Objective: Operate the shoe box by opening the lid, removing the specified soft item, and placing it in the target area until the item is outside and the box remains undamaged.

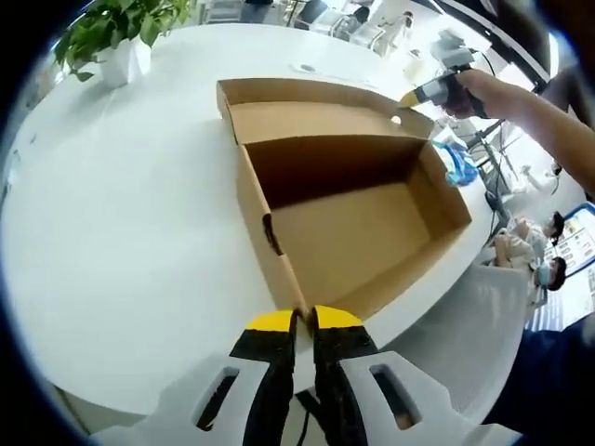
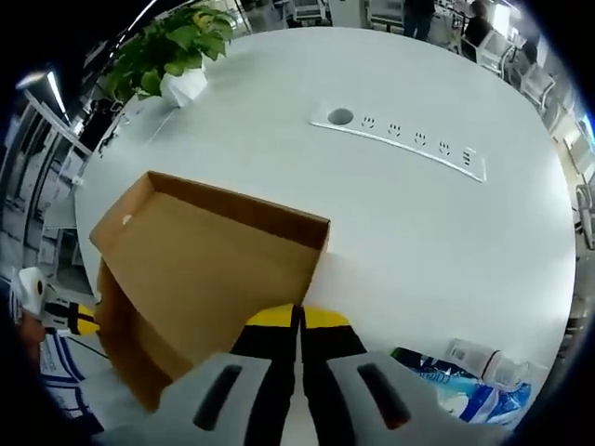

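An open cardboard shoe box [image 1: 256,200] stands on the white table, its inside bare. Its lid [image 1: 307,121] is folded back flat behind it. My left gripper [image 1: 304,321] is shut on the box's near corner. My right gripper [image 1: 418,93], held by a hand, is at the lid's far right corner. In the right gripper view, the right gripper [image 2: 299,318] is shut on the edge of the lid [image 2: 204,260], and the left gripper [image 2: 79,321] shows at the box's far corner. A blue and white soft packet [image 1: 460,165] [image 2: 446,388] lies on the table outside the box.
A potted plant [image 1: 116,37] [image 2: 172,46] stands at the table's far side. A strip of power sockets [image 2: 400,139] is set into the tabletop [image 2: 418,242]. The table's rounded edge [image 1: 437,307] runs just past the box, with seated people [image 1: 530,251] beyond it.
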The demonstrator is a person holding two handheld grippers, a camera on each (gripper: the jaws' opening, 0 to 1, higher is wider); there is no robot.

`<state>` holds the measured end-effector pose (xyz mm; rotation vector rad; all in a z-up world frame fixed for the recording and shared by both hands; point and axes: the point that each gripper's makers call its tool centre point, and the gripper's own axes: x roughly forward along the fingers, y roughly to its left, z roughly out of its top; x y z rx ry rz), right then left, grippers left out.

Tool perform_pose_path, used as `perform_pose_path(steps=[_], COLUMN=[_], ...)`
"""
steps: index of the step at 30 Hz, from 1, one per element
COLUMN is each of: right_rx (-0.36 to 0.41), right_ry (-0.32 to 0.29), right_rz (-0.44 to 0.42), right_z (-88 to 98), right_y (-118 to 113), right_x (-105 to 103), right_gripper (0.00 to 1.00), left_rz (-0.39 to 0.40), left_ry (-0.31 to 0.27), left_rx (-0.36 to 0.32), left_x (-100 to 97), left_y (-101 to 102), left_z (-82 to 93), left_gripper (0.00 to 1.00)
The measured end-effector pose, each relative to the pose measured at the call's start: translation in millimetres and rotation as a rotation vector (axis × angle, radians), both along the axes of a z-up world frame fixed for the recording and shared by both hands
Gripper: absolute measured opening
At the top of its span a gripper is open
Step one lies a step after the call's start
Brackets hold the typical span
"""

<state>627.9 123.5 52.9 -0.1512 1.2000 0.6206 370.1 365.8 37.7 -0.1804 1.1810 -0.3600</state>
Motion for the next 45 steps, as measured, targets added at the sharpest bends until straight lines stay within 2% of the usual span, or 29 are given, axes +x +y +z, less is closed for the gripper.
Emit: perform_pose_path(steps=[6, 20, 30, 45], right_rx=[0.017, 0.062, 0.1, 0.106], right_ry=[-0.012, -0.083, -0.128, -0.215], right_rz=[-0.008, 0.005, 0.004, 0.037], right_z=[11.1, 37.2, 50.3, 65.2], right_y=[-5, -5, -6, -12], right_x=[-1, -5, -9, -25], right_gripper=[0.0, 0.0, 0.0, 0.0], left_rz=[0.005, 0.026, 0.043, 0.052], left_ry=[-0.006, -0.02, -0.034, -0.049], left_rx=[0.004, 0.015, 0.024, 0.052], left_x=[1.1, 2.8, 3.5, 3.3], left_y=[-1, -2, -1, -1], left_z=[-0.2, -0.1, 0.1, -0.2], left_gripper=[0.02, 0.02, 0.02, 0.02])
